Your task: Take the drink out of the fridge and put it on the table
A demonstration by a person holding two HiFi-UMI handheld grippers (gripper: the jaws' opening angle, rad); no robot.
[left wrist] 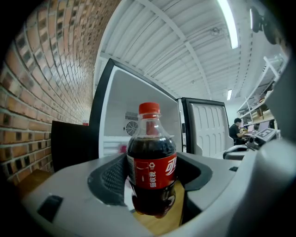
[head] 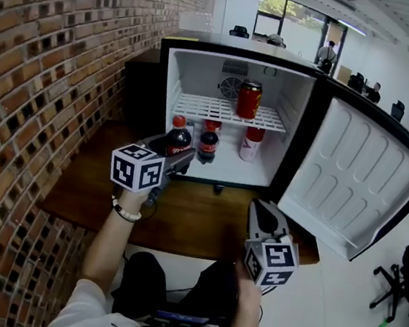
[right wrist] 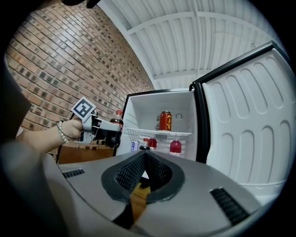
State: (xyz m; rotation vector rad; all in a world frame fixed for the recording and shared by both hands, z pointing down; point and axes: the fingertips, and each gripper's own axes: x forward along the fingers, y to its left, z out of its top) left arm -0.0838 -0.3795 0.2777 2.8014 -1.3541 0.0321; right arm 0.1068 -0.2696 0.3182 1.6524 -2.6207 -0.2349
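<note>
A cola bottle [left wrist: 151, 169] with a red cap and red label stands upright between the pads of my left gripper [left wrist: 152, 185], which is shut on it. In the head view that gripper [head: 178, 157] holds the bottle [head: 178, 135] over the wooden table [head: 203, 230], just in front of the open fridge [head: 229, 121]. My right gripper [head: 262, 205] hovers lower right over the table's front edge; its jaws [right wrist: 144, 159] are shut with nothing between them. From the right gripper view the held bottle [right wrist: 118, 118] shows at the left.
Inside the fridge a red can [head: 249, 99] stands on the wire shelf; another cola bottle [head: 208, 143] and a red bottle [head: 252, 143] stand below. The fridge door [head: 359, 179] hangs open to the right. A brick wall [head: 46, 63] runs along the left.
</note>
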